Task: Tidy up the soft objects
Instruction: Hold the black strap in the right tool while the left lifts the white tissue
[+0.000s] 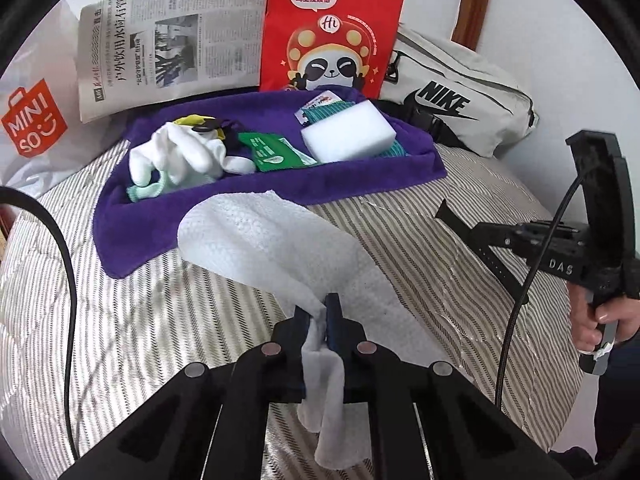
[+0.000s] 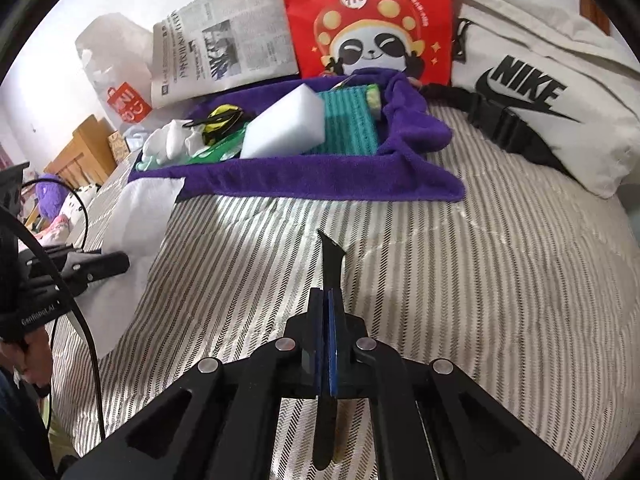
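My left gripper (image 1: 318,316) is shut on a bunched edge of a white textured cloth (image 1: 256,236), which hangs lifted above the striped bedding (image 1: 404,240); a tail of it droops behind the pads. Just beyond lies a purple towel (image 1: 260,196) holding white gloves (image 1: 176,156), a green packet (image 1: 274,152), a white sponge block (image 1: 348,136) and a teal cloth (image 2: 348,120). My right gripper (image 2: 327,308) hovers over the bedding to the right, shut on a thin black strip (image 2: 331,258) that sticks out past the pads. From the right wrist, the left gripper (image 2: 120,262) shows beside the white cloth (image 2: 132,216).
Behind the purple towel stand a newspaper (image 1: 168,44), a red panda-print bag (image 1: 332,28) and a grey Nike bag (image 1: 460,100). A Miniso bag (image 1: 34,120) sits far left. A black cable (image 1: 68,264) loops on the left. A person's hand (image 1: 600,320) grips the right handle.
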Motion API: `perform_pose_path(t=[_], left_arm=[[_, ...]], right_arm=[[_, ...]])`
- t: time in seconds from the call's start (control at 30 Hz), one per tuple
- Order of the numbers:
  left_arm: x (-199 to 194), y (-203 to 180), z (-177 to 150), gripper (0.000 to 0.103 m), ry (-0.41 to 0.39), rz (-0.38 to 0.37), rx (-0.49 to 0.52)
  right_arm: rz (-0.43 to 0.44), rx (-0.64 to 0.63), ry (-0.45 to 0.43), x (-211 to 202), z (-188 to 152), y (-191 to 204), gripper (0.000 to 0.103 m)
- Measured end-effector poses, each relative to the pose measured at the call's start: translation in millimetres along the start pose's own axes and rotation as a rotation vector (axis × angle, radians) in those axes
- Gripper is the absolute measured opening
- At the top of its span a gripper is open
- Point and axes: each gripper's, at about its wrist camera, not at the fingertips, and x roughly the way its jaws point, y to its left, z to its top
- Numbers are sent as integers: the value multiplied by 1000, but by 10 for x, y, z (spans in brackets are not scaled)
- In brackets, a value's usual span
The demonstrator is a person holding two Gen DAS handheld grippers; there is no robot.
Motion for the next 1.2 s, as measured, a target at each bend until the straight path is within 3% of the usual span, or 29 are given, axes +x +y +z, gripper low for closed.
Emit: perform_pose_path(t=[0.1,0.43,0.53,0.57,0.6,0.77,0.83,1.2], left_arm=[[6,19,12,8,10,4,5],[87,-52,-83,8,56,2,31],[100,-57,-103,8,65,-4,34],[97,-59,-109,8,66,-5,35],[95,-60,-113,8,68,-8,36],[110,-64,-124,8,74,-14,37],[119,-65,-133,8,78,-13,35],[112,16,-155,8,66,-21,4]], right_arm=[[24,9,14,54,-5,-3,4],[-70,-94,38,134,-53,116,13],[-108,-120,42,125,-66,131,30],[-122,-130,45,132,-69,141,43],[-127,-141,46,141,-74,148,48],[-112,-143,33,203,-69,150,42],[-116,-130,33,214,-17,125,20],[-63,-106,74,189,-52,187,21]])
